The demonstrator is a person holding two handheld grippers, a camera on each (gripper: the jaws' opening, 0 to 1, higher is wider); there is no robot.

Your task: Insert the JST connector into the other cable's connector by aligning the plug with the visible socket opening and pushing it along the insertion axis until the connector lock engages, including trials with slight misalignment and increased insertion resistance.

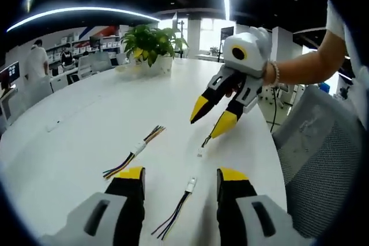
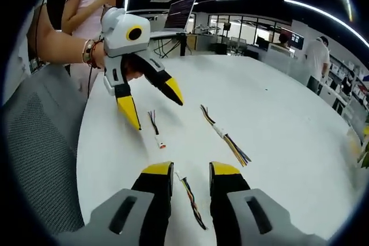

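Left gripper view has us looking across a round white table (image 1: 86, 119), its far edge curving toward a potted plant (image 1: 151, 43) and its near-right edge meeting a grey mesh chair (image 1: 323, 159). We see our left gripper (image 1: 180, 178) with jaws spread wide and nothing between them; a short cable with a white JST connector (image 1: 190, 185) lies on the table in the gap. Beyond it, the right gripper (image 1: 212, 117) hovers above the table with jaws parted and empty, and a second short cable (image 1: 202, 147) rests just below its tips. A joined pair of cables (image 1: 137, 149), already mated at a white connector, lies to the left of the first one, with broad bare tabletop stretching past it toward the plant. Right gripper view shows the same three cables between the facing grippers, and the table's edge runs beside the chair. We see no containers on the table.
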